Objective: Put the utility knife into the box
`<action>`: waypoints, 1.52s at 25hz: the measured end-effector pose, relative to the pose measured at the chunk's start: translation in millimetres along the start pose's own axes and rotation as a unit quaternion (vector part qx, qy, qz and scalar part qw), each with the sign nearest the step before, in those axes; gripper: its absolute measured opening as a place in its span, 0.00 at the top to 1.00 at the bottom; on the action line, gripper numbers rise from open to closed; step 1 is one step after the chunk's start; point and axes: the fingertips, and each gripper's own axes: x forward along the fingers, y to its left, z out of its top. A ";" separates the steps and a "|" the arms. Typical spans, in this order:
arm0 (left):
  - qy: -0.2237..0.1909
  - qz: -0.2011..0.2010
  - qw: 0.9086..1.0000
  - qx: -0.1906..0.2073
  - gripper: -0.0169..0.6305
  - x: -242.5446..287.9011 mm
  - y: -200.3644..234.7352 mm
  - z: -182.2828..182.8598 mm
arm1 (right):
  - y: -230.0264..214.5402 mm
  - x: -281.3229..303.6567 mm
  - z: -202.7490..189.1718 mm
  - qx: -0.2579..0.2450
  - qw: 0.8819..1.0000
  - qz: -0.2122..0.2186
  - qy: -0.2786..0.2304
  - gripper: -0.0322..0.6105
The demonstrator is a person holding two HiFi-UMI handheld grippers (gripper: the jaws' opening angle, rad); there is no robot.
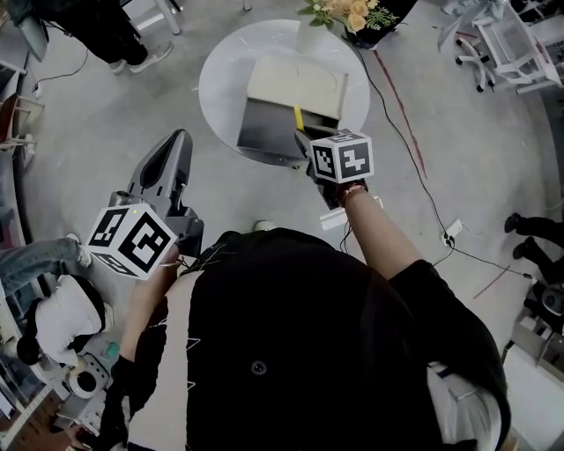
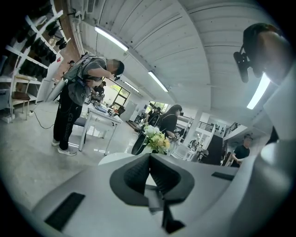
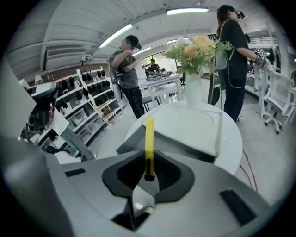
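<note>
Gripping the utility knife (image 3: pixel 149 141), the right gripper (image 3: pixel 149 175) should lower it squarely into the seemingly open box (image 1: pixel 264 132) at twelve o'clock; the left gripper (image 2: pixel 150 178) is closed and empty.

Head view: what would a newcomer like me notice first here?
The yellow utility knife, clamped in the right gripper, stands out, poised at the open box on the round white table. The left gripper hangs shut and empty off the table; flowers sit at its far edge.

Round white table (image 1: pixel 220 79) bears an open box (image 1: pixel 295 99) and flower vase (image 1: pixel 310 37).
</note>
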 end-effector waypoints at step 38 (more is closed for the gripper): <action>0.059 -0.104 0.993 -0.027 0.96 84.1 54.7 27.5 | -17.1 63.1 -49.9 -0.108 0.969 -0.057 0.214 0.85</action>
